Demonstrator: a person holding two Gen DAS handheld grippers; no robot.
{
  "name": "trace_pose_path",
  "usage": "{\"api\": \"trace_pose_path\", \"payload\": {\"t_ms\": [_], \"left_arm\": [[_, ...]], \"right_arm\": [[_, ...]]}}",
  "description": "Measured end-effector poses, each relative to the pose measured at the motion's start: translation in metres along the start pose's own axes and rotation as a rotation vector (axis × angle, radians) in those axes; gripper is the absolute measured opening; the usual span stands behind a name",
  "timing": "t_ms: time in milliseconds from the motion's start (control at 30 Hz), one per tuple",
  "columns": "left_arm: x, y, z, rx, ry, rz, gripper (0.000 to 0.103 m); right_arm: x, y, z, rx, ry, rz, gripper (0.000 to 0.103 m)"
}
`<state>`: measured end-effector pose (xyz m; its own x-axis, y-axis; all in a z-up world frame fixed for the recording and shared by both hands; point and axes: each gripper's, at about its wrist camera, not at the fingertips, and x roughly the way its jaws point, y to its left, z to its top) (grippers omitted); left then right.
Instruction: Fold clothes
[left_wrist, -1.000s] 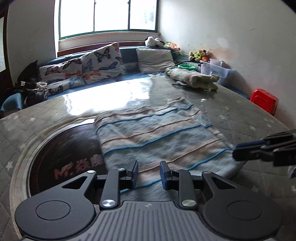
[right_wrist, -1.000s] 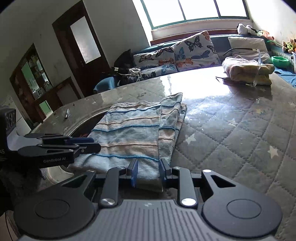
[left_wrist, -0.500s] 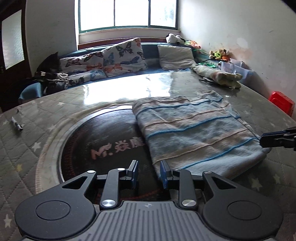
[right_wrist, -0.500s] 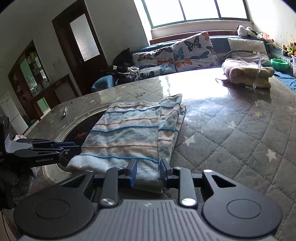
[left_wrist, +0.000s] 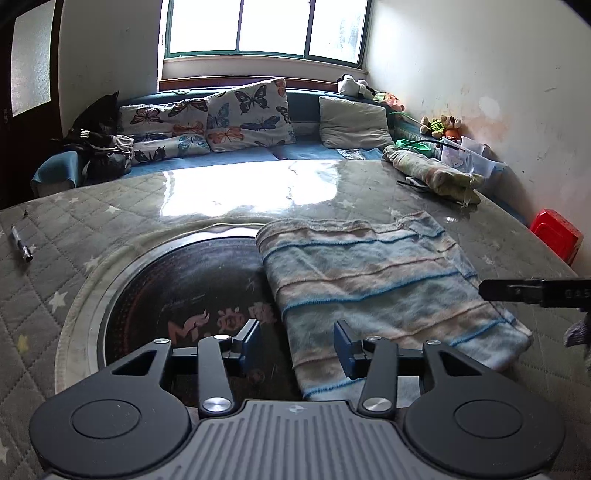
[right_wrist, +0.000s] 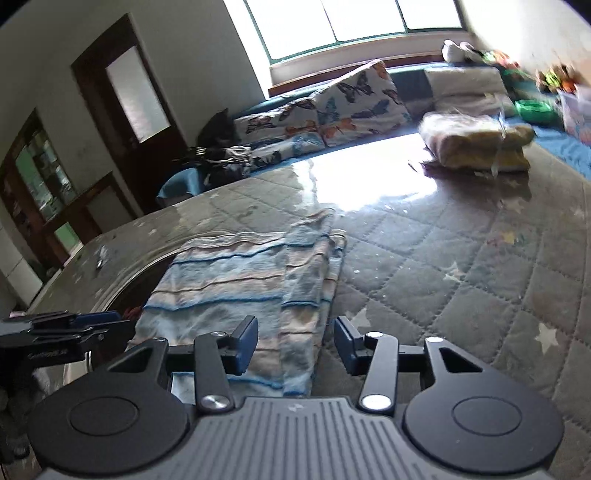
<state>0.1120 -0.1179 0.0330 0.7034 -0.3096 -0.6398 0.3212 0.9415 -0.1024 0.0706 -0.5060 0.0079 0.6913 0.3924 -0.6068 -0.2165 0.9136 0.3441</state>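
We see a folded terry towel with blue, beige and pale stripes (left_wrist: 373, 291) lying flat on the grey quilted, star-patterned desk (left_wrist: 110, 225), its left part over the dark round glass inset (left_wrist: 177, 291). Our left gripper (left_wrist: 295, 345) is opening above the towel's near left corner, pads clear of the cloth. Our right gripper (right_wrist: 295, 343) is opening too, over the near right corner, gripping nothing. A second folded cloth bundle, pale green and yellowish (left_wrist: 432, 175), sits far back.
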Motion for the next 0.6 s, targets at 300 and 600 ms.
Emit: {"api": "trace_pose_path", "payload": {"t_ms": [300,600], "left_arm": [[0.016,0.005,0.005,-0.065,0.039,-0.024,0.05],[0.023,0.006,0.007,-0.084,0.052,-0.046,0.043]], "right_arm": [[0.02,-0.007,0.0,0.048,0.024,0.009,0.048],[0.03,-0.001,0.001,0.063,0.02,0.021,0.032]]}}
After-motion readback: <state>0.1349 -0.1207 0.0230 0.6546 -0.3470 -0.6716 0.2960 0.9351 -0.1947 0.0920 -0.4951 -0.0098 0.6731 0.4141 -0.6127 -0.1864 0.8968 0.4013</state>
